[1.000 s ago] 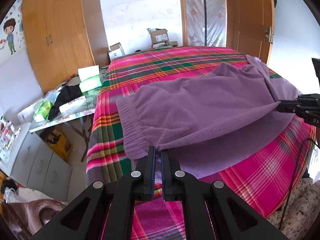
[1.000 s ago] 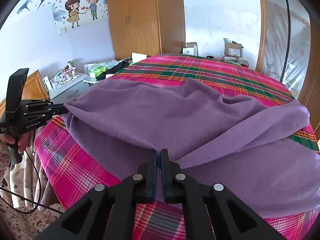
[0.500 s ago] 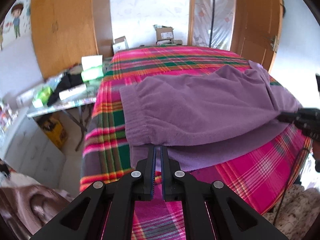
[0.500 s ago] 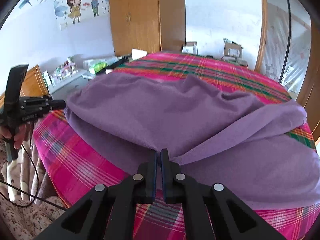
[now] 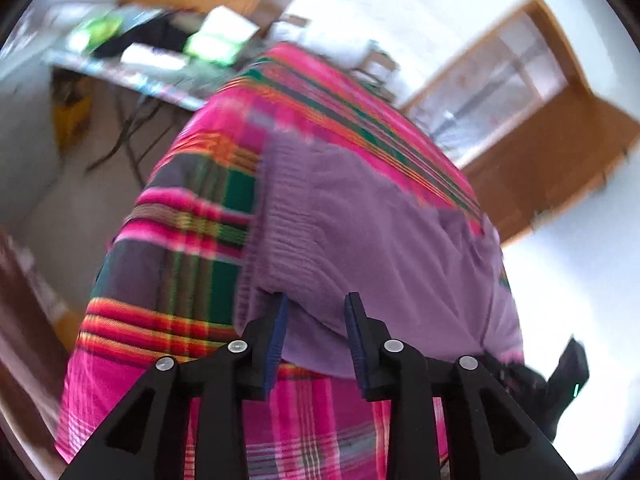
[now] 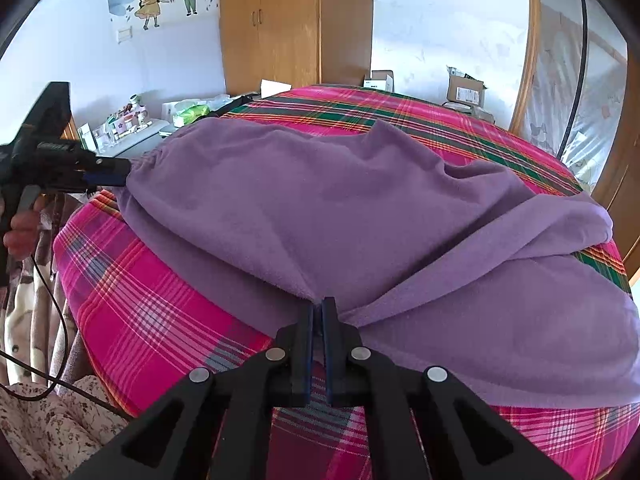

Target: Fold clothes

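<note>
Where purple trousers [image 6: 320,208] lie, plaid bedspread [image 6: 152,304] (wardrobe [image 6: 280,24] behind)

The purple garment [image 6: 320,208] is soft matt fleece with a ribbed knit waistband [image 5: 280,216]; the plaid bedspread [image 6: 160,312] is flat woven cloth; both grippers' bodies look matt black plastic; the wardrobe [image 6: 288,20] is smooth wood

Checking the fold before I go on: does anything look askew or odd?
The purple fleece garment lies rumpled on the pink plaid bedspread, one part flopped across at the right. The right tool pinches its edge; the left tool has just been opening.
</note>
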A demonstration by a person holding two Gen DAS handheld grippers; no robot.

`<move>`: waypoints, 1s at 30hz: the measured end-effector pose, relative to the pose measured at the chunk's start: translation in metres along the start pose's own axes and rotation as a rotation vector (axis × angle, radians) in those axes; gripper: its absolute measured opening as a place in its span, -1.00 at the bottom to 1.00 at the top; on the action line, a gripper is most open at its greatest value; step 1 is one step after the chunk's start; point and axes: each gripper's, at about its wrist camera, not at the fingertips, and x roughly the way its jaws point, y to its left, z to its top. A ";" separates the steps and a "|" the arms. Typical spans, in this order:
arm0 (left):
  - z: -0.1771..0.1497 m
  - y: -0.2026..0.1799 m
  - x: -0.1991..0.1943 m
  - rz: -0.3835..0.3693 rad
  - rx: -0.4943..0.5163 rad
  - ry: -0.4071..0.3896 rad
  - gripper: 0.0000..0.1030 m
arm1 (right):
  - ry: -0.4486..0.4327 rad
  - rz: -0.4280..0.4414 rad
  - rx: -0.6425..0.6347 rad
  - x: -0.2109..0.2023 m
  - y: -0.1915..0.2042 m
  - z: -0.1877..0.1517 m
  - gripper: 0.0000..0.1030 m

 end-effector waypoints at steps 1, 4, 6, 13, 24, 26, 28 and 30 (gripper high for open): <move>0.001 0.002 0.001 -0.006 -0.020 0.003 -0.38 | -0.002 0.002 0.002 -0.001 0.000 0.000 -0.92; 0.003 0.008 0.006 -0.025 -0.081 0.014 -0.37 | -0.002 0.009 0.007 -0.001 -0.002 -0.001 -0.92; 0.005 0.011 0.007 -0.036 -0.124 0.018 -0.37 | 0.000 0.010 0.006 0.000 -0.002 -0.002 -0.92; 0.007 0.013 0.007 -0.032 -0.216 0.004 -0.43 | -0.007 0.011 0.006 -0.002 -0.001 -0.002 -0.92; 0.005 -0.002 -0.021 0.034 -0.220 -0.108 -0.91 | -0.042 0.018 0.015 -0.012 -0.004 0.002 -0.92; 0.004 -0.003 -0.025 0.031 -0.222 -0.120 -0.92 | -0.046 0.019 0.016 -0.013 -0.004 0.002 -0.92; 0.003 -0.004 -0.022 0.037 -0.221 -0.098 -0.92 | -0.047 0.021 0.018 -0.013 -0.005 0.003 -0.92; 0.002 -0.002 -0.014 0.051 -0.240 -0.060 -0.84 | -0.045 0.022 0.020 -0.012 -0.006 0.003 -0.92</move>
